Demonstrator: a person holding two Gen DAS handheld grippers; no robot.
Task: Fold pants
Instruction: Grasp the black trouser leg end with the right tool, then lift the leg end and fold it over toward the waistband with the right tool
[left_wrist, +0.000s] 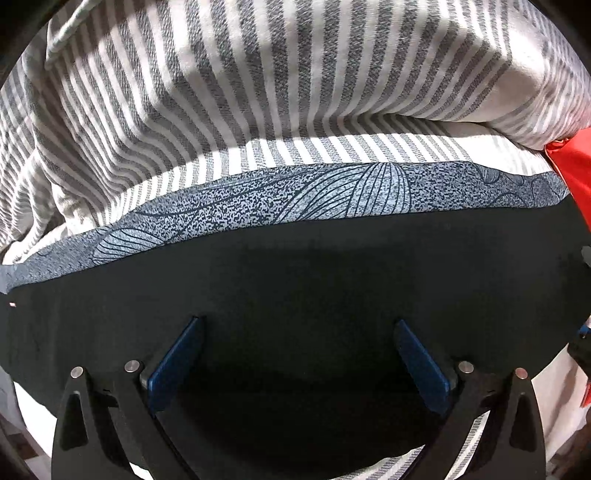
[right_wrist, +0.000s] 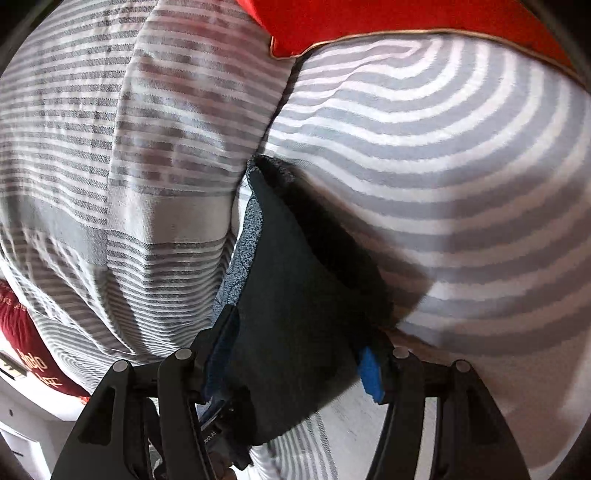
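Note:
The pants are dark, with a blue-grey leaf-patterned band along their far edge, and lie flat on a grey-and-white striped bedsheet. My left gripper hovers over the dark cloth with its blue pads wide apart, holding nothing. In the right wrist view a bunched fold of the pants stands between the fingers of my right gripper. The jaws are wide apart and the blue pad on the right shows beside the cloth.
A striped pillow or bunched duvet lies just beyond the pants. A red cloth lies at the right, also along the top of the right wrist view. A dark red item with lettering sits at the lower left.

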